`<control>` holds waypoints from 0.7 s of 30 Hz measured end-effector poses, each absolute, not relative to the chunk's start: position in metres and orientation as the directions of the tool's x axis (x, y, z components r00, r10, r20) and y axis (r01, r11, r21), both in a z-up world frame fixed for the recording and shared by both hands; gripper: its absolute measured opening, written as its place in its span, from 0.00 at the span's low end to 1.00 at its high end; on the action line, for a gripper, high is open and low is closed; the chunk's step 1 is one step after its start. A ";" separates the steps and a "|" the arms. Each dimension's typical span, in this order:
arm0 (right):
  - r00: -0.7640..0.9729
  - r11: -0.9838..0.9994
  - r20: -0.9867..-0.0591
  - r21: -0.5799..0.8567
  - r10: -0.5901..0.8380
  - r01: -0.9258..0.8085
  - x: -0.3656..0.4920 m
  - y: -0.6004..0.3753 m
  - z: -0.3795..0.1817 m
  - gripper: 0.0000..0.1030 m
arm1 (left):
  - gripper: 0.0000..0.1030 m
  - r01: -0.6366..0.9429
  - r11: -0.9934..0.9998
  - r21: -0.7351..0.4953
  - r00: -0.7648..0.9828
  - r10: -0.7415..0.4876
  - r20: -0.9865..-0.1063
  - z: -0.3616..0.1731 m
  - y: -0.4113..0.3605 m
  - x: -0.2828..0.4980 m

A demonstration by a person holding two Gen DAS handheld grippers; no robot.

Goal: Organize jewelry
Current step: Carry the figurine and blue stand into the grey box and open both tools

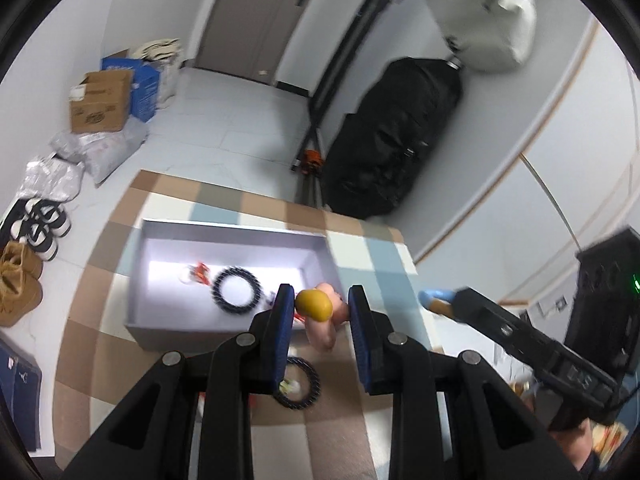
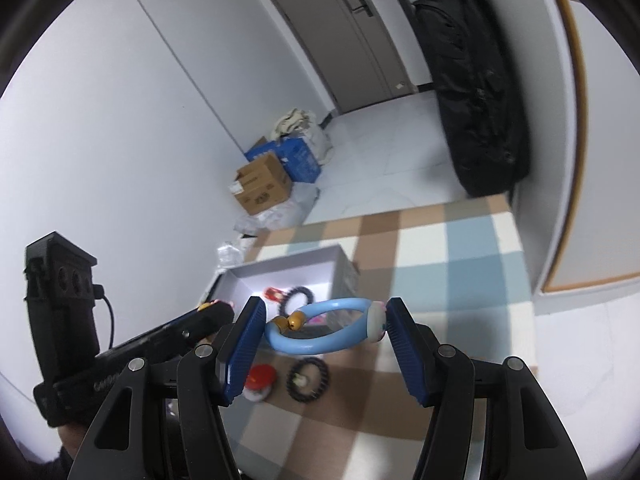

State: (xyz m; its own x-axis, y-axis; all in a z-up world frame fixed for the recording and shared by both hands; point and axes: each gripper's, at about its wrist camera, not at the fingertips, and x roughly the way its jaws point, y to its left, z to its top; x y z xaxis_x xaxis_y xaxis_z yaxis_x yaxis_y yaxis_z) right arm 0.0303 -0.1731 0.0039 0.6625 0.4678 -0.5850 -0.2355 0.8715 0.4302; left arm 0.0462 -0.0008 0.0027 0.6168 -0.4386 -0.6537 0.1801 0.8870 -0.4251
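My left gripper is shut on a pink and yellow toy trinket, held over the near right corner of the white open box. Inside the box lie a black beaded bracelet and a small red piece. A second black bracelet lies on the checked cloth below my fingers. My right gripper is shut on a light blue bangle with yellow beads, held above the cloth near the box. A red and white trinket and the black bracelet lie below it.
The checked cloth covers a table that ends near a black bag and tripod. Cardboard boxes, parcels and shoes sit on the floor at left. A door stands at the back.
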 end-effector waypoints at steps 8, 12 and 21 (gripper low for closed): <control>0.637 0.842 -0.570 0.468 0.519 -0.268 0.054 -0.149 0.006 0.59 | 0.21 0.085 0.893 -0.441 0.612 -0.396 -0.684 -0.011 0.014 0.073; 0.622 0.830 -0.567 0.483 0.540 -0.280 0.069 -0.140 0.006 0.59 | 0.21 0.050 0.897 -0.439 0.593 -0.380 -0.710 -0.015 0.020 0.082; 0.576 0.808 -0.582 0.518 0.574 -0.282 0.106 -0.121 -0.007 0.59 | 0.21 0.009 0.893 -0.449 0.566 -0.375 -0.734 -0.025 0.032 0.096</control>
